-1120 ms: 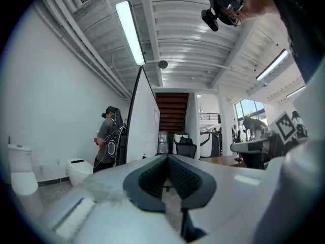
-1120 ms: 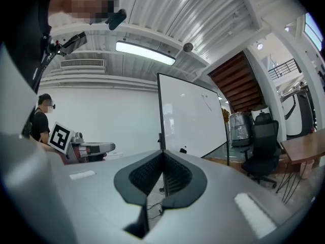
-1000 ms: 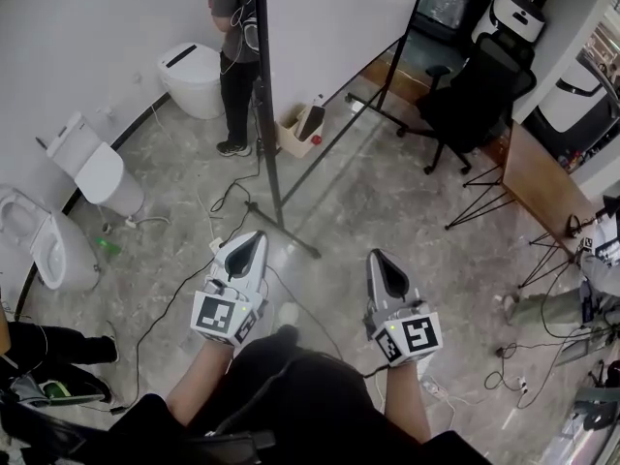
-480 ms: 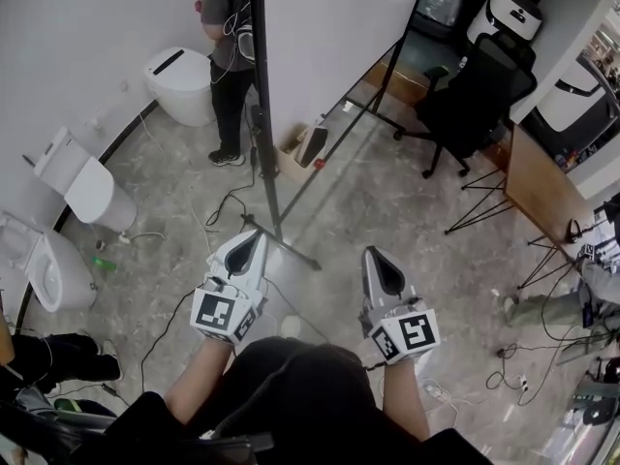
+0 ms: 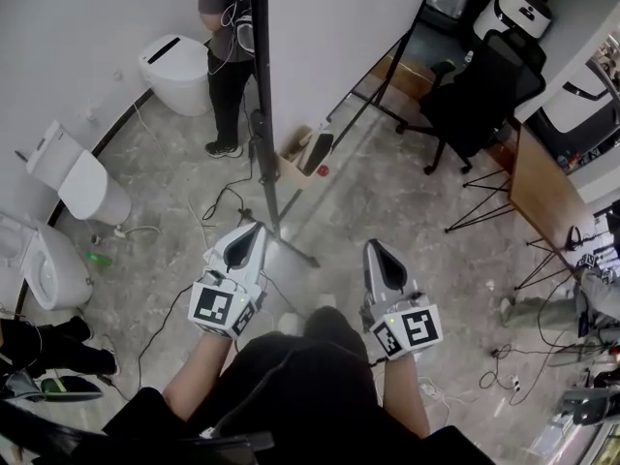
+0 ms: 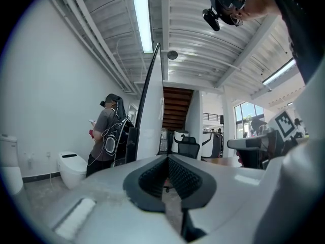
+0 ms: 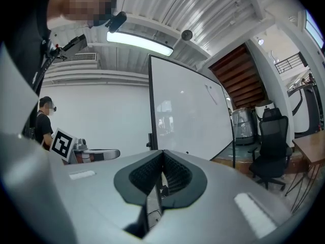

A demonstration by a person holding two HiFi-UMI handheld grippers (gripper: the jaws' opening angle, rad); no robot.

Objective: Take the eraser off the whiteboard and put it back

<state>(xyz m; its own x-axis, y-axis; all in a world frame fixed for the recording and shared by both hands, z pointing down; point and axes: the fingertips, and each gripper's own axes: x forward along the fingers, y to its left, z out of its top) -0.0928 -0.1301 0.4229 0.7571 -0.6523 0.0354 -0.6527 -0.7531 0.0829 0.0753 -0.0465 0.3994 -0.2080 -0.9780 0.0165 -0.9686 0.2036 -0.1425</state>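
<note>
Head view looks steeply down on two handheld grippers held level above the grey stone floor (image 5: 407,192). The left gripper (image 5: 254,232) and the right gripper (image 5: 377,252) each have their jaws pressed together with nothing between them, as their own views confirm. The tall white whiteboard on its black stand (image 5: 339,27) stands upright ahead, well apart from both tips. By my judgement nothing of the task is done: reaching the board, taking the eraser off and putting it back all remain. No view shows the eraser plainly. A small dark piece on the board's frame (image 7: 150,135) may be only a bracket, so where the eraser sits, which way it points and how its long axis runs cannot be told.
</note>
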